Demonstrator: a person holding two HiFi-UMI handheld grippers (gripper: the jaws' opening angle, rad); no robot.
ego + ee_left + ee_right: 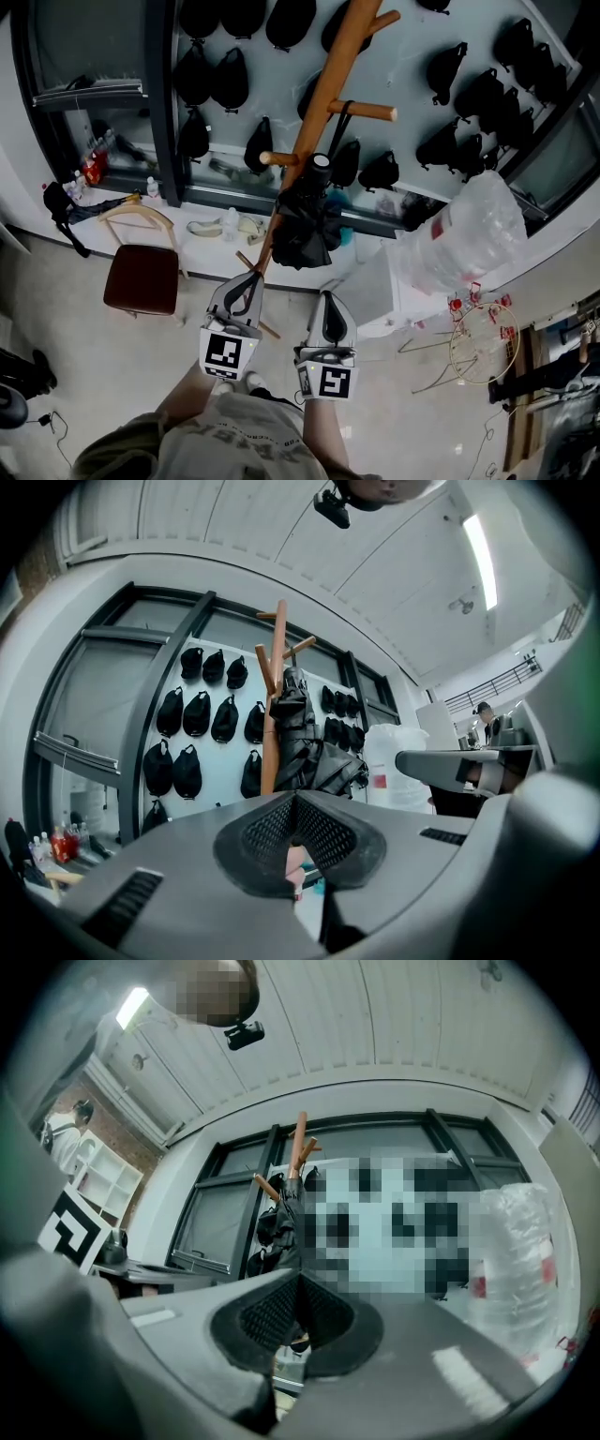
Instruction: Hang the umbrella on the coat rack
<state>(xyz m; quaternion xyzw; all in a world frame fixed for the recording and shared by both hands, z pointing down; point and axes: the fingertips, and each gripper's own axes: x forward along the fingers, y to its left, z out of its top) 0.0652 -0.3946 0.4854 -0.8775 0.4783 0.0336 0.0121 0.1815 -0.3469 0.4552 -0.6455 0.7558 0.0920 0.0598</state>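
A folded black umbrella (309, 223) hangs by its strap from a peg of the wooden coat rack (323, 94). The left gripper view shows that umbrella (305, 747) beside the rack post (272, 714); in the right gripper view the umbrella (279, 1227) sits left of the mosaic patch. My left gripper (246, 284) is shut and holds nothing, just below and left of the umbrella. Beside it my right gripper (327, 307) is shut too, empty, under the umbrella. Neither gripper touches the umbrella.
Black caps (225, 80) hang in rows on the white wall behind the rack. A wooden chair with a dark red seat (142, 274) stands at left. A large clear plastic bag (464, 234) rests on a white cabinet at right. A wire frame (478, 342) lies on the floor.
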